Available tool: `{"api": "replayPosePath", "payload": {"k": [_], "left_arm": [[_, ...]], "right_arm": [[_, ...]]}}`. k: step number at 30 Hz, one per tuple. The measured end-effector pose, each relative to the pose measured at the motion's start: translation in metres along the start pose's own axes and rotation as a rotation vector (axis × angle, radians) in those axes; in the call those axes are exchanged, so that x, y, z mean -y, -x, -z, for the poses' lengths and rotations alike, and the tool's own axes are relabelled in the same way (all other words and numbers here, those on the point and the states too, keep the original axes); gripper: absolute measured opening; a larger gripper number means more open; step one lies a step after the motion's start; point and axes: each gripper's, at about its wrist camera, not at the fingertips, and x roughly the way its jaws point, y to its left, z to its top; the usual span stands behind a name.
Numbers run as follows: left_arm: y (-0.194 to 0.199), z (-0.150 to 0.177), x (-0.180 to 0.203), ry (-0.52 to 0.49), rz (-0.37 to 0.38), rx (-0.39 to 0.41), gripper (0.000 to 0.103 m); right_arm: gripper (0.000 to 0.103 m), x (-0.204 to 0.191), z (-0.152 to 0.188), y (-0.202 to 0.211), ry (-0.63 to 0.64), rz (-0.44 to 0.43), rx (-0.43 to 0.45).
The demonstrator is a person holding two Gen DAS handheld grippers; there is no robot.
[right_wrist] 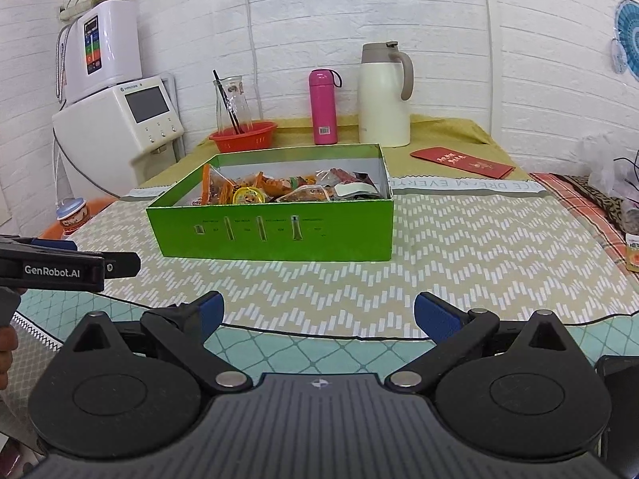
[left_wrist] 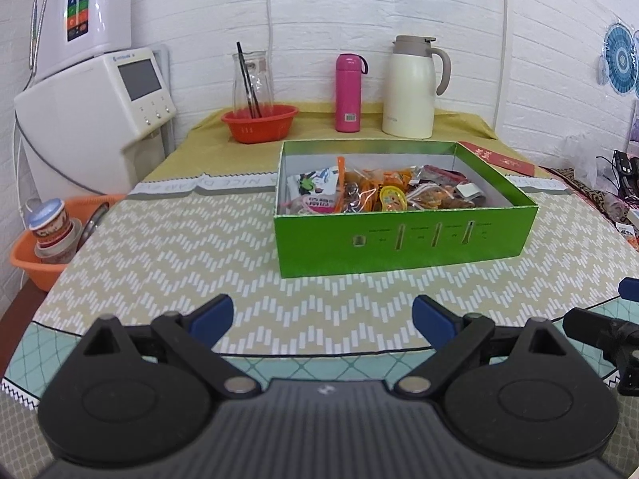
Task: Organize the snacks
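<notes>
Left tongs (left_wrist: 323, 315): spread wide, empty, low in the frame above the desk (left_wrist: 159, 271).
Right tongs (right_wrist: 317, 315): also spread wide and empty, bottom centre of their view.
Box (left_wrist: 403, 235): green, lidless, centre right in the left view, resting on the desk.
Snacks (left_wrist: 375, 193): piled inside the box.
Flask (left_wrist: 348, 94): pink, upright behind the box, beside a cream jug (left_wrist: 411, 88).

We read "GenRobot.AI" on the left tongs (right_wrist: 64, 267), and upside-down "DREAM EVERYD…" on the counter's cloth strip (right_wrist: 459, 185).
</notes>
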Motion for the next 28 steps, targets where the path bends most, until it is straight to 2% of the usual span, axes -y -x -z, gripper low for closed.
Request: {"api": "replayPosePath", "payload": {"k": [12, 19, 28], "left_arm": [[-0.007, 0.002, -0.002, 0.004, 0.004, -0.030, 0.094], [-0.005, 0.004, -0.002, -0.006, 0.028, -0.012, 0.094], [-0.003, 0.003, 0.000, -0.014, 0.024, -0.005, 0.094]], "right_arm": [[0.103, 0.002, -0.001, -0.011, -0.010, 0.025, -0.024], [0.103, 0.004, -0.001, -0.014, -0.018, 0.029, -0.029], [0.103, 0.005, -0.001, -0.014, -0.022, 0.034, -0.029]]}}
